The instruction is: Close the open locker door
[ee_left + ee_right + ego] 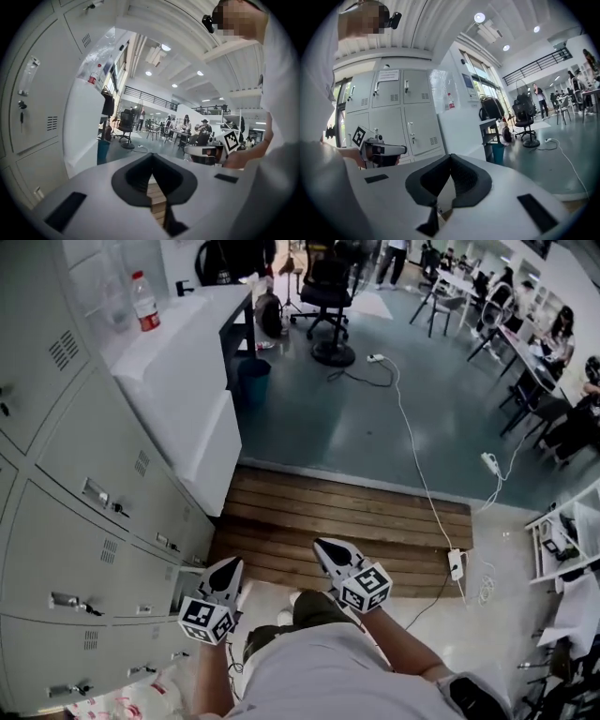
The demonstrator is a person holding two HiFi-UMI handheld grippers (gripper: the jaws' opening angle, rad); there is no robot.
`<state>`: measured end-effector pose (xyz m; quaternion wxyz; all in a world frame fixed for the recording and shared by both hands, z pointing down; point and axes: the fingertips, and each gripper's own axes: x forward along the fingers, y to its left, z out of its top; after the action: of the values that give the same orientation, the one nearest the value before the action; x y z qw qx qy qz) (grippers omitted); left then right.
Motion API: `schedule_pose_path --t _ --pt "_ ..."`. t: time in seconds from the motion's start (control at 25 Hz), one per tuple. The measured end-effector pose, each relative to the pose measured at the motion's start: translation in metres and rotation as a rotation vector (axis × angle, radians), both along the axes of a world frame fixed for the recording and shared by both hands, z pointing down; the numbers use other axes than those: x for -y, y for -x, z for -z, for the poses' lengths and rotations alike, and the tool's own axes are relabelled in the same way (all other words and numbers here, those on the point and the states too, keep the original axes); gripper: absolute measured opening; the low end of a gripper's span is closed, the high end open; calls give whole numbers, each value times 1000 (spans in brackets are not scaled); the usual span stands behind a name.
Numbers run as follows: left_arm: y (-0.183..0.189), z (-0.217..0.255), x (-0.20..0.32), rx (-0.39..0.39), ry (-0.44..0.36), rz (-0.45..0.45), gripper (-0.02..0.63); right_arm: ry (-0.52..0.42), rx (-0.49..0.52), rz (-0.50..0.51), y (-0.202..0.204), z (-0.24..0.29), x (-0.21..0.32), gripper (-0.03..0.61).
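I hold my left gripper (pixel 229 565) and right gripper (pixel 324 546) low and near level, each with jaws together on nothing. The lockers (pixel 94 474) stand at my left beside a white counter (pixel 178 381). I cannot tell which door is open.

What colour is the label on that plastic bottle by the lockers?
Red; the bottle shows best in the head view.

We see a brown slatted wooden platform (pixel 347 521) lying on the glossy grey floor (pixel 375 418). A white cable (pixel 412 446) crosses this platform, and a black office chair (pixel 328 296) stands well beyond it.
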<state>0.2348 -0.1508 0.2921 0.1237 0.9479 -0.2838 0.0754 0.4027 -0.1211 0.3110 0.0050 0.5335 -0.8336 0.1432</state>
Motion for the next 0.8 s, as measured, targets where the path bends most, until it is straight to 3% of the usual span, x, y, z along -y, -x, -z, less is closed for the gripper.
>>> schedule_pose_path --t 0.44,0.8 --pt "70 -11 19 2 48 291 2 30 -20 309 69 -6 75 9" --pt "127 -35 12 10 122 554 2 120 -38 579 135 -47 113 9"
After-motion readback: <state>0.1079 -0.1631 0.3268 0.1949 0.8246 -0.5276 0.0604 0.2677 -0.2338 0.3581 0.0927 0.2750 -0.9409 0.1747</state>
